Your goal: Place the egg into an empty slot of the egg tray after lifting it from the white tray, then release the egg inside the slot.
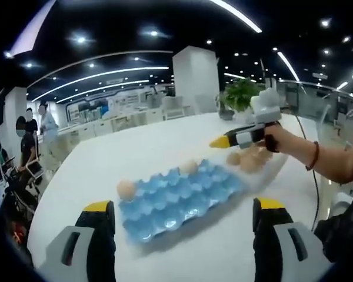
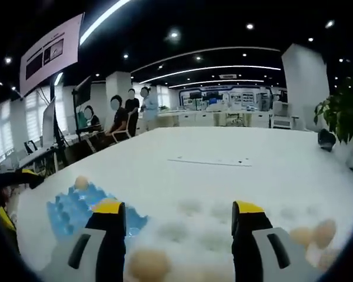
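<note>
Blue egg tray holds two eggs; right hand-held gripper, jaws wide, hovers over white tray, egg unlifted

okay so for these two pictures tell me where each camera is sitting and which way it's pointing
Left gripper view: rides the left gripper, looking along its open jaws across the white table at the blue egg tray; the right gripper and the person's forearm enter from the right.
Right gripper view: rides the right gripper, low over the white tray holding eggs, facing across the table toward seated people.
Shared: the blue egg tray, the table.
</note>
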A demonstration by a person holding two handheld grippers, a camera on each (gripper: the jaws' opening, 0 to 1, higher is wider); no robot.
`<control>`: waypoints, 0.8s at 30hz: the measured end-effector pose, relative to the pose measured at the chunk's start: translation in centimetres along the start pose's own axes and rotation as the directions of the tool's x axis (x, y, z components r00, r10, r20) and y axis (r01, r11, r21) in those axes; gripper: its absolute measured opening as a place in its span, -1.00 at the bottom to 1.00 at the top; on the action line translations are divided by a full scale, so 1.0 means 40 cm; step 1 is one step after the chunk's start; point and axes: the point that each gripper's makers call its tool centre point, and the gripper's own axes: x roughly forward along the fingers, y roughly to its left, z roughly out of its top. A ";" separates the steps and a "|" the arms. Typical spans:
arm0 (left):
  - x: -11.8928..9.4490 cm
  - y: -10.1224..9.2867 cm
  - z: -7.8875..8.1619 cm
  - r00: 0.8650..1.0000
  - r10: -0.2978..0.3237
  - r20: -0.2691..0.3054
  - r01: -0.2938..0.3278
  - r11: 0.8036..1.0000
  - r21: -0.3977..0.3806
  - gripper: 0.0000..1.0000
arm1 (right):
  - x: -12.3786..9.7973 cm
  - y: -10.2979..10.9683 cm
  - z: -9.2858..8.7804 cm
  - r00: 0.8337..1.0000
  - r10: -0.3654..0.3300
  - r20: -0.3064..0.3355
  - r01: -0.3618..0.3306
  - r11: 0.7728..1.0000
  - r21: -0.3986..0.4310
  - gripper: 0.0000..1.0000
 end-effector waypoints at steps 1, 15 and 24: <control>0.000 0.000 0.000 1.000 0.000 0.000 0.000 1.000 0.000 0.99 | -0.002 -0.005 -0.002 1.000 -0.002 -0.003 0.002 1.000 0.001 0.51; 0.007 -0.016 -0.001 1.000 -0.014 -0.002 0.014 1.000 0.008 0.99 | -0.049 -0.101 -0.023 0.996 -0.090 -0.014 0.090 0.996 0.029 0.49; 0.005 -0.018 -0.001 1.000 -0.018 -0.003 0.018 1.000 0.013 0.99 | -0.058 -0.145 -0.063 0.984 -0.167 -0.067 0.170 0.984 0.043 0.19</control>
